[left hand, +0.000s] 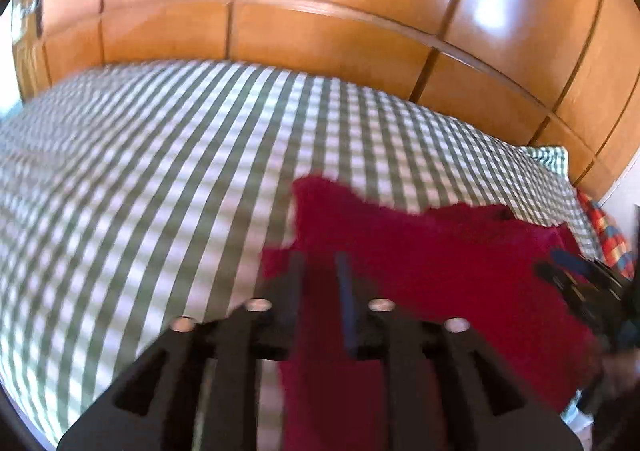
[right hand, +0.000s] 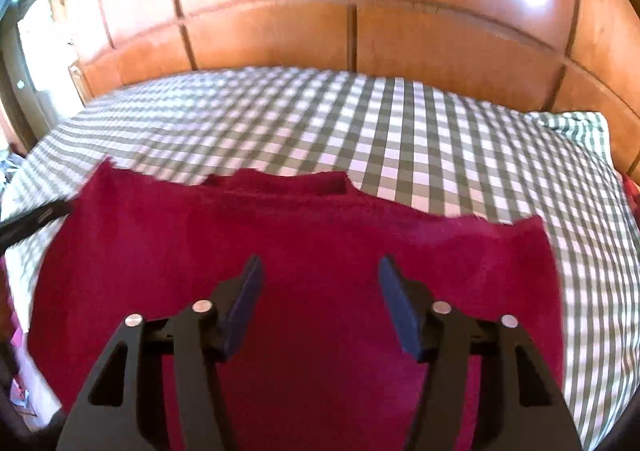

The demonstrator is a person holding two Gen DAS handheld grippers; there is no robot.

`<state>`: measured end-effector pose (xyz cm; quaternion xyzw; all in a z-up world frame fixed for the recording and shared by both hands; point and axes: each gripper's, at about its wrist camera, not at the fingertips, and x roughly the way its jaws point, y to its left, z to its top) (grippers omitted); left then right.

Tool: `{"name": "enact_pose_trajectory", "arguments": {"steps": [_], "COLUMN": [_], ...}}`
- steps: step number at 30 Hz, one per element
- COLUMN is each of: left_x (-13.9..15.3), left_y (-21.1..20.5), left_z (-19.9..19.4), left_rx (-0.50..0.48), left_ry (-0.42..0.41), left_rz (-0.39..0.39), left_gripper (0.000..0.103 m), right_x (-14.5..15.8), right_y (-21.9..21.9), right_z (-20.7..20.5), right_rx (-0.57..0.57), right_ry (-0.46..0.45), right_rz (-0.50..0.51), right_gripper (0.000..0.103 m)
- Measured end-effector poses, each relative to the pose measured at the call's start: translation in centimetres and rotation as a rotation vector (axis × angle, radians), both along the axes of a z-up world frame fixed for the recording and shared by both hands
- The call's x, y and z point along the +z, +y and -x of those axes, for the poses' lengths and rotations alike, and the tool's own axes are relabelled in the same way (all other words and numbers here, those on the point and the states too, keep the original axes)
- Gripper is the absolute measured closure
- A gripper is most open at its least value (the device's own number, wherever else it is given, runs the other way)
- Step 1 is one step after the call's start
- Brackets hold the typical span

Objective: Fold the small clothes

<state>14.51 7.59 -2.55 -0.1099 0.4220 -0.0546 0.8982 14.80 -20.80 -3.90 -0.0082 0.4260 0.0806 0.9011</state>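
Right wrist: red garment (right hand: 296,235) spread flat on checked bedcover (right hand: 400,131).

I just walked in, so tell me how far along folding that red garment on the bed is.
Done: the red garment lies spread fairly flat on the checked bedspread, neckline toward the wooden headboard. In hand: nothing; the right gripper hovers open above it, and the left gripper is slightly open at its edge, gripping no cloth. Left: every fold, as none shows yet.
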Motion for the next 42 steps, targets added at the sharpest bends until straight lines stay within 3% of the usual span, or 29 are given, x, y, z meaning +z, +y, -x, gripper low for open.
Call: {"name": "enact_pose_trajectory", "arguments": {"steps": [3, 4, 5, 7, 10, 14, 16, 17, 19, 23, 25, 26, 27, 31, 35, 42], "left_x": [-1.0, -1.3, -1.6, -1.5, -1.6, -3.1, -3.5, -3.5, -3.1, -1.6, -0.5, -0.1, 0.2, 0.2, -0.4, -0.7], "left_y": [0.5, 0.2, 0.0, -0.1, 1.3, 0.8, 0.9, 1.2, 1.5, 0.6, -0.4, -0.8, -1.4, -3.5, -4.3, -4.4], "left_z": [1.6, 1.9, 2.3, 3.0, 3.2, 3.1, 2.8, 2.7, 3.1, 5.3, 6.9, 7.4, 8.1, 9.8, 10.2, 10.2], "left_rx": [-0.035, -0.052, -0.067, -0.054, 0.018, 0.068, 0.08, 0.096, 0.12, 0.135, 0.129, 0.114, 0.093, 0.014, -0.011, -0.018], "left_ry": [0.028, 0.028, 0.022, -0.009, -0.018, 0.015, 0.047, 0.055, 0.064, 0.024, -0.025, -0.044, -0.063, -0.079, -0.065, -0.058], "left_rz": [0.052, 0.048, 0.035, 0.019, 0.08, 0.016, 0.042, 0.053, 0.056, -0.005, -0.055, -0.072, -0.095, -0.174, -0.189, -0.193], "left_gripper": [0.077, 0.082, 0.093, 0.095, 0.095, 0.095, 0.092, 0.086, 0.084, 0.084, 0.084, 0.084, 0.084, 0.084, 0.084, 0.084], "right_x": [-1.6, -1.5, -1.2, 0.4, 2.1, -0.5, -2.7, -2.9, -2.9, -2.9, -2.5, -2.1, -1.6, -0.1, 0.3, -0.4], "right_y": [0.3, 0.5, 0.5, 0.3, 0.2, 0.7, 0.6, 0.7, 0.7, 0.2, 0.1, 0.1, -0.2, -2.1, -5.6, -15.1], "right_z": [-2.6, -2.7, -2.7, -2.1, -1.5, -3.1, -3.9, -3.7, -3.6, -3.1, -2.8, -2.5, -1.9, 0.4, 3.1, 9.0], "right_rx": [0.007, 0.01, 0.008, -0.005, -0.013, -0.018, -0.031, -0.028, -0.022, -0.027, -0.028, -0.032, -0.044, -0.067, -0.106, -0.269], "right_ry": [0.055, 0.046, 0.034, -0.025, -0.089, -0.029, 0.01, -0.008, -0.013, -0.02, -0.02, -0.022, -0.038, -0.068, -0.068, -0.026], "right_rz": [0.032, 0.044, 0.054, 0.036, 0.017, 0.052, 0.055, 0.058, 0.064, 0.037, 0.035, 0.035, 0.031, -0.01, -0.044, -0.141], "right_gripper": [0.082, 0.088, 0.095, 0.097, 0.098, 0.097, 0.095, 0.092, 0.089, 0.084, 0.068, 0.038, 0.022, 0.023, 0.022, 0.016]}}
